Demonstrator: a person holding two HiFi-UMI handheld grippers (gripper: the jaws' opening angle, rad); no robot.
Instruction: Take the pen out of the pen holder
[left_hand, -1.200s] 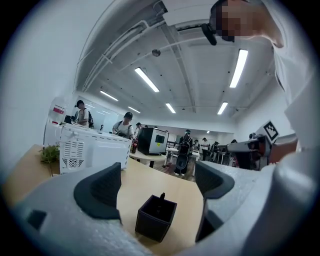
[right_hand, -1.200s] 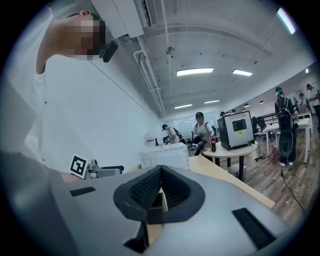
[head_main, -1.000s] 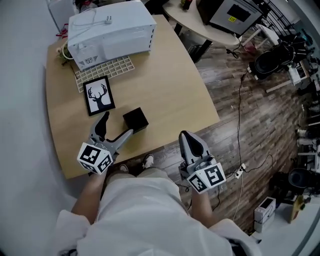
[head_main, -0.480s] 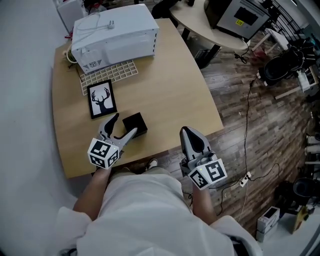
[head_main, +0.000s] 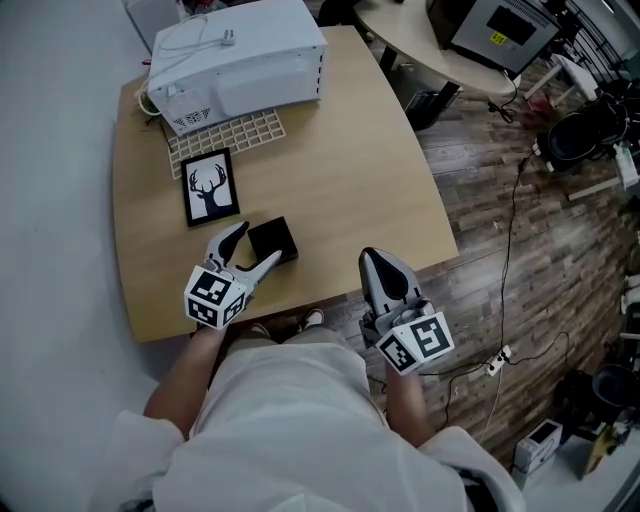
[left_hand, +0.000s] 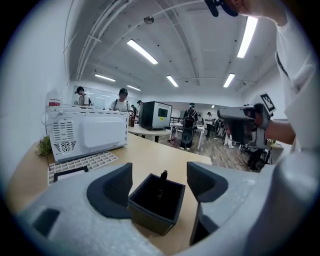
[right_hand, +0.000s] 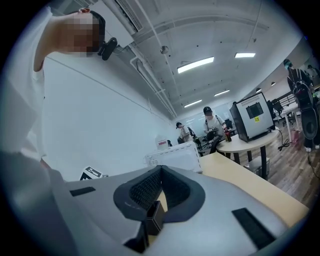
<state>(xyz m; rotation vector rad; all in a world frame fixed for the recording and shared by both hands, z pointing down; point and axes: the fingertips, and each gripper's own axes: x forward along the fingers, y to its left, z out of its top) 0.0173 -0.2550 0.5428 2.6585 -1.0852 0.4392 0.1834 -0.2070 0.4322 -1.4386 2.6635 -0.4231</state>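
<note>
the wooden surface (head_main: 350, 170) bore a microwave (head_main: 240, 60) and the black pen holder (head_main: 272, 240), plank floor (head_main: 520, 260) beside. left tongs (head_main: 257, 243), released, had come closer, narrowing around it; right tongs (head_main: 375, 256) clenched empty.

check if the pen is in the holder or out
In: the pen stands inside the black pen holder, its top just above the rim.

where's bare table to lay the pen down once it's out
The table's right half is bare, from the microwave down to the near edge, right of the pen holder. Crowded on the left: grid mat, deer picture, pen holder.
</note>
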